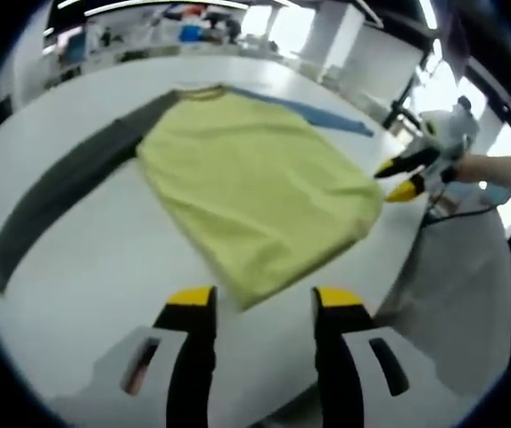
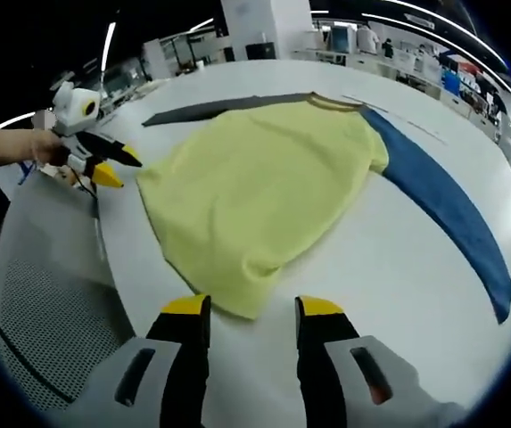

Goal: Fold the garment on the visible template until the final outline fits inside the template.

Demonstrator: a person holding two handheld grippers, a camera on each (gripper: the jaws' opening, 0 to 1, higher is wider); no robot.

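Observation:
A yellow-green shirt [image 1: 255, 183] lies flat on the white table [image 1: 103, 267], with a dark grey sleeve [image 1: 68, 183] stretched one way and a blue sleeve [image 1: 313, 111] the other. My left gripper [image 1: 264, 299] is open, its jaws just short of one hem corner. My right gripper [image 1: 398, 178], held by a hand, hovers at the other hem corner. In the right gripper view the shirt [image 2: 255, 178] spreads ahead with its blue sleeve [image 2: 451, 214] and grey sleeve [image 2: 210, 109]. The right gripper [image 2: 252, 308] stands open at the hem corner, and the left gripper [image 2: 103, 165] is at the left.
The table edge [image 1: 398, 267] runs close behind both hem corners, with grey floor beyond it. A grey mesh surface [image 2: 41, 312] sits off the table beside my right gripper. Desks and monitors [image 2: 353, 40] stand far behind the table.

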